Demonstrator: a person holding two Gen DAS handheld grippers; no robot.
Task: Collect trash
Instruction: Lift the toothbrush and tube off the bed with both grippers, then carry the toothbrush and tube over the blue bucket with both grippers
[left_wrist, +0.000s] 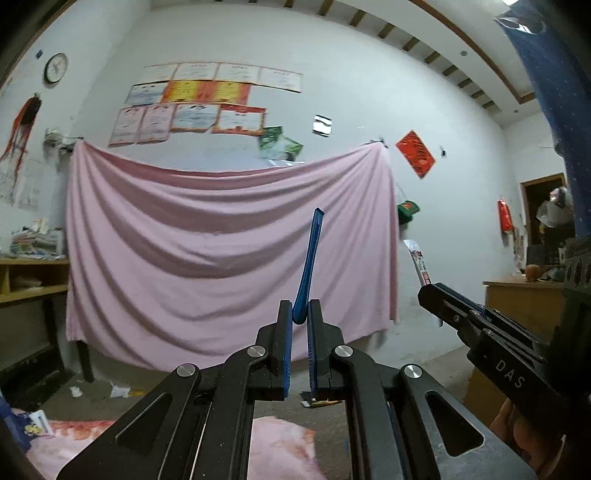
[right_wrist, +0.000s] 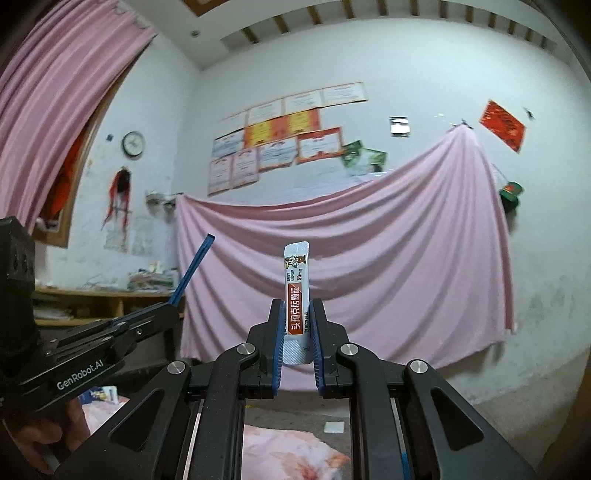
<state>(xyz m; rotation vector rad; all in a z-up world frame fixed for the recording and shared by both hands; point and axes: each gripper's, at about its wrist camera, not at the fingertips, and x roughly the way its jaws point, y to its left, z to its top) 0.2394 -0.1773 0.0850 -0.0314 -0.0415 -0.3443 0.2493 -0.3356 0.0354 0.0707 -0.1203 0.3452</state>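
1. My left claw (left_wrist: 300, 314) is clamped on a thin blue plastic strip (left_wrist: 308, 266); its long axis runs straight up and out past my fingertips.
2. My right claw (right_wrist: 297, 314) pinches a white foil medicine sachet with a red label (right_wrist: 296, 295), also standing upright along the fingers.
3. The two claws sit side by side, raised well above the floor; both pieces point away from me, and I see no bin.
4. Farther off, small white paper scraps (left_wrist: 119, 390) lie on the floor below the hanging pink sheet (left_wrist: 229, 258), nearer my left side.
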